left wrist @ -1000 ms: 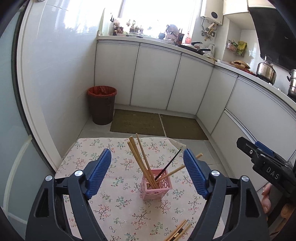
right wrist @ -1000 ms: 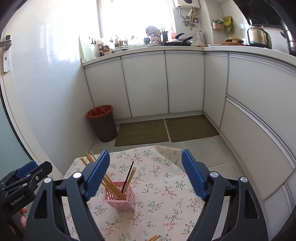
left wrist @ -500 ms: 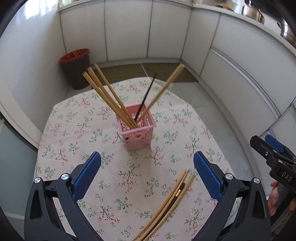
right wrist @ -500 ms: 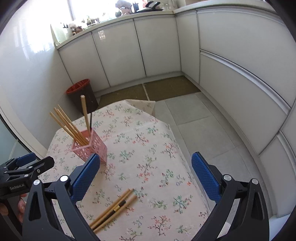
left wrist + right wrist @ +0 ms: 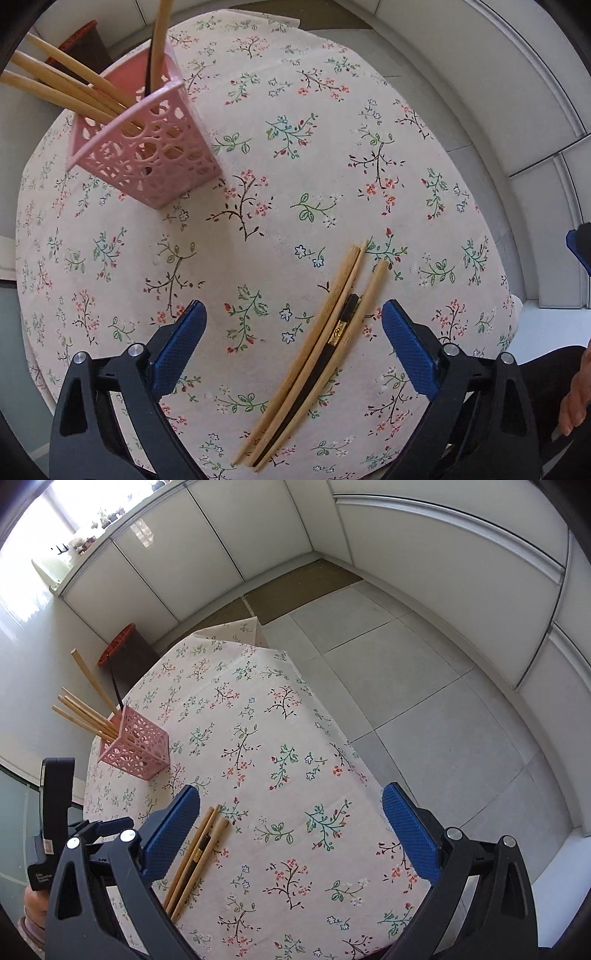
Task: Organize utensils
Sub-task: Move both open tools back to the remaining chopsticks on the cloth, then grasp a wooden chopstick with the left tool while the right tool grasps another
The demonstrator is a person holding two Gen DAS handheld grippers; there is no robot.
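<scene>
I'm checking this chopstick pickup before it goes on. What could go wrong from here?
1. The loose chopsticks lie pressed together, three wooden and one black, so the open left gripper may grab several or scatter them.
2. The pink basket already holds sticks leaning outward; a new one could knock them or tip it.
3. The right gripper, also open, sits close beside the pile and could collide.

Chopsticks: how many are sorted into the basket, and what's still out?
Done: four wooden chopsticks and a dark one stand in the pink basket. In hand: nothing; the left gripper is open over the loose chopsticks, and the right gripper is open too. Left: three wooden sticks and one black one lie on the tablecloth.
</scene>
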